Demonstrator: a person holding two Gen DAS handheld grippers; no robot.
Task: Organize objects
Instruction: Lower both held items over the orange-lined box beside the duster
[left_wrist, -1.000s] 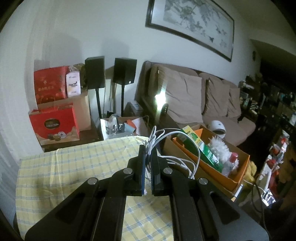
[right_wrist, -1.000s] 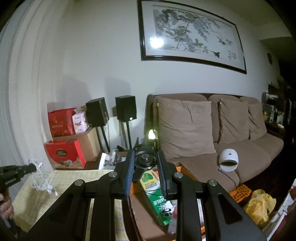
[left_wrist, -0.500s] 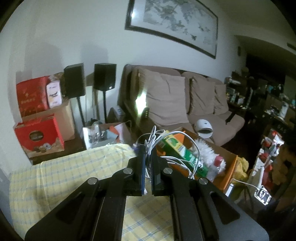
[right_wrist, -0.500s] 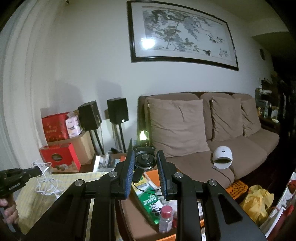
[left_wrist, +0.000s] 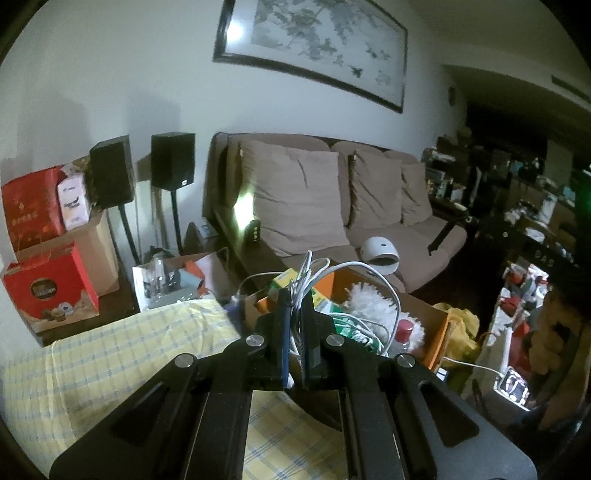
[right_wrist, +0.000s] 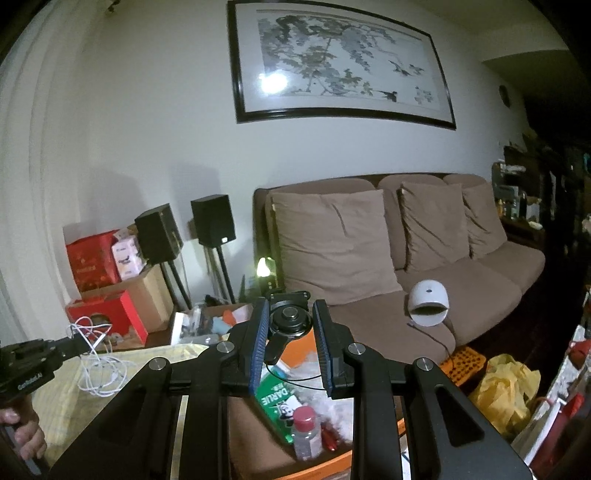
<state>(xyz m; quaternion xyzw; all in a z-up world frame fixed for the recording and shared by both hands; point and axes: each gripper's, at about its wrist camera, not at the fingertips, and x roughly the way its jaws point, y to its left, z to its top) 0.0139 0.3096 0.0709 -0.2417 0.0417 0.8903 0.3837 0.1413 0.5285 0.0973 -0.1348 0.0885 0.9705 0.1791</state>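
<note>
Left gripper (left_wrist: 294, 325): black two-finger claw, clenched on a bundle of white charging cable (left_wrist: 354, 295).
Cable lie: loops spill forward and right of the fingertips, above the open cardboard box with orange lining (left_wrist: 436, 332); in the right wrist view the coils (right_wrist: 99, 362) hang slack below the claw, long axis roughly vertical.
Right gripper (right_wrist: 290, 334): blue-padded fingers grasping a round black reel-like gadget (right_wrist: 290, 319), its stem pointing down-left; a thin black wire loops below.
Box contents: green carton (right_wrist: 279, 398), red-capped clear bottle (right_wrist: 306, 428), white fluffy duster (left_wrist: 369, 302).
Edges: yellow checked tablecloth (left_wrist: 110, 354) ends just beside the box.
Open room: brown sofa (right_wrist: 424, 258) beyond; cloth at left bare.
</note>
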